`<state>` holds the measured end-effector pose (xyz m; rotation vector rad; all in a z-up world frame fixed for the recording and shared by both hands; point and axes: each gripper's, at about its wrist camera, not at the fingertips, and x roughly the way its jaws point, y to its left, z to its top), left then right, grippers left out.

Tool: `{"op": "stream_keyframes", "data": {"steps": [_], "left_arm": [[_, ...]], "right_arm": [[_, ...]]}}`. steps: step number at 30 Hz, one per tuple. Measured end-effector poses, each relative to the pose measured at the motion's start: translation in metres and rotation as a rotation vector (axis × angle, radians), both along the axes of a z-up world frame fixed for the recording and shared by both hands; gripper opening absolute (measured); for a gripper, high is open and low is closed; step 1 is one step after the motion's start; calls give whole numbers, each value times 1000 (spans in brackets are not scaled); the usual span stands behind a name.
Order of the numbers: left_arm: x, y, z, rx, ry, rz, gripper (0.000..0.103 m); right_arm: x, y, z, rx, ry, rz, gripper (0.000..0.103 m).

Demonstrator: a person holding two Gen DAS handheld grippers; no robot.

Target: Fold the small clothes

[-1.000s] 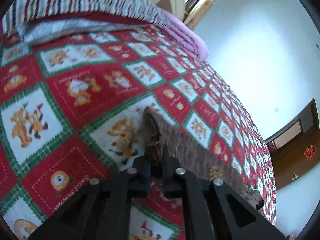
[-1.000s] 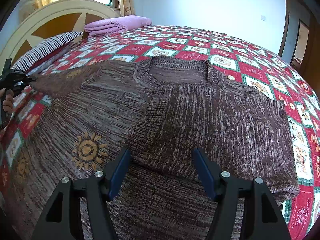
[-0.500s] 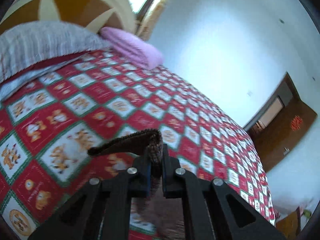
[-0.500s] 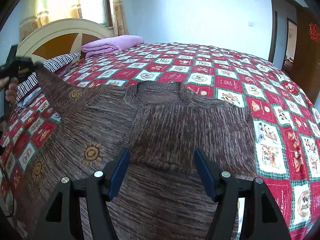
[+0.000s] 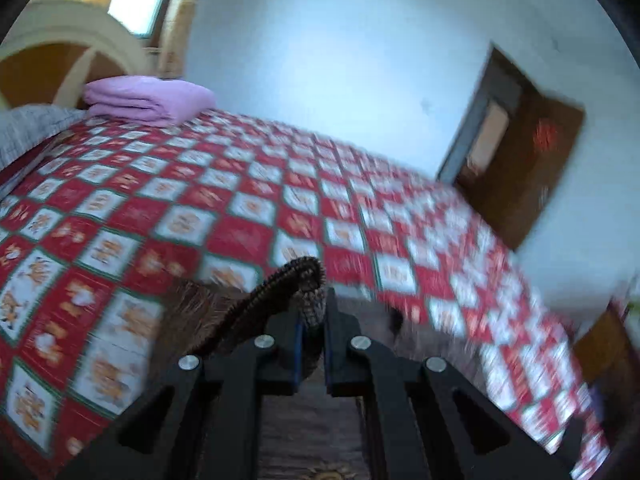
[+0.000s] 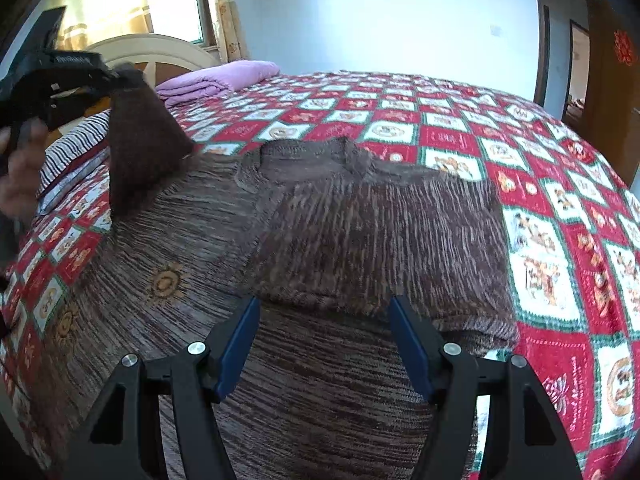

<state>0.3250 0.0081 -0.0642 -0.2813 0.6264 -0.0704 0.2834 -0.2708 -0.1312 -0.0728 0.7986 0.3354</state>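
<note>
Brown knitted sweater (image 6: 320,232) lies on the quilt (image 6: 540,240); the left gripper (image 5: 312,312), raised, pinches its sleeve cuff (image 5: 310,292). The right gripper (image 6: 324,340) hovers open, empty. Left view is blurred.

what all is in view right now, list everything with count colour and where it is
brown knitted sweater: one, brown with orange sun motifs, spread on the bed; right sleeve already folded across the chest, left sleeve lifted off the bed
patchwork bedspread: one, red, white and green with cartoon squares, covering the bed
folded pink blanket: one, pink, at the head of the bed
striped pillow: one, dark and white stripes, by the headboard
arched headboard: one, cream and brown, under the window
wooden door: one, brown with a red ornament, far wall
left gripper: one, black, shut on the sleeve cuff
right gripper: one, black with blue pads, open over the sweater's lower half
hand: one, blurred, holding the left gripper
</note>
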Motion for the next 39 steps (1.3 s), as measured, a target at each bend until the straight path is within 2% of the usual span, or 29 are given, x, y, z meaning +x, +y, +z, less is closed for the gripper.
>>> {"op": "stream_keyframes", "data": {"steps": [2,3,4,6,8,9,10,11,13,14,16,18,20,22,25,27,31,32,34,35,36,37,39], "left_arm": [[2,-39,-28,70,43,-56,8],[2,-59,-42,106,69,-98,13],[2,-79,-59,166,126,-133,24],[-3,-99,-74,225,192,-173,41],[-20,-106,-73,249,149,-221,44],[-29,-106,-68,271,123,-234,53],[-35,-102,-62,284,99,-238,66],[-45,-90,-52,295,50,-221,72],[-50,-63,-41,323,-11,-159,91],[-47,-49,-38,344,-22,-120,94],[-36,-15,-39,443,-28,-2,96],[-19,21,-49,546,11,118,96],[-2,56,-65,556,98,175,96],[4,76,-81,521,177,163,96],[1,76,-104,525,246,102,96],[-9,66,-108,536,223,86,96],[-15,58,-110,544,221,45,96],[-15,60,-110,524,220,39,96],[-13,70,-111,456,232,35,96],[-13,75,-112,416,239,32,96],[-13,77,-113,398,242,30,97],[-12,79,-114,380,245,29,99],[-11,84,-117,350,251,28,99]], "right_arm": [[2,-4,-6,7,12,-12,68],[3,-6,-9,11,23,-17,68],[4,-8,-12,20,38,-22,68],[7,-14,-14,51,57,-31,68],[8,-19,-14,79,60,-35,68],[8,-19,-15,84,63,-35,68],[9,-19,-16,83,64,-34,68],[8,-18,-16,81,63,-33,69],[8,-17,-16,74,60,-29,70],[8,-16,-17,67,59,-30,70],[7,-15,-17,56,54,-32,70],[7,-12,-15,39,49,-39,70],[6,-7,-9,25,48,-36,70],[6,5,4,55,48,-5,70],[12,37,23,55,46,48,70],[25,70,33,37,46,108,70],[56,129,23,-4,107,183,70],[73,156,8,-16,150,201,70],[78,165,2,-27,162,207,68],[84,175,-7,-46,180,215,56],[88,184,-15,-64,197,225,35],[91,189,-20,-85,208,226,32],[97,182,-17,-79,190,191,10]]}}
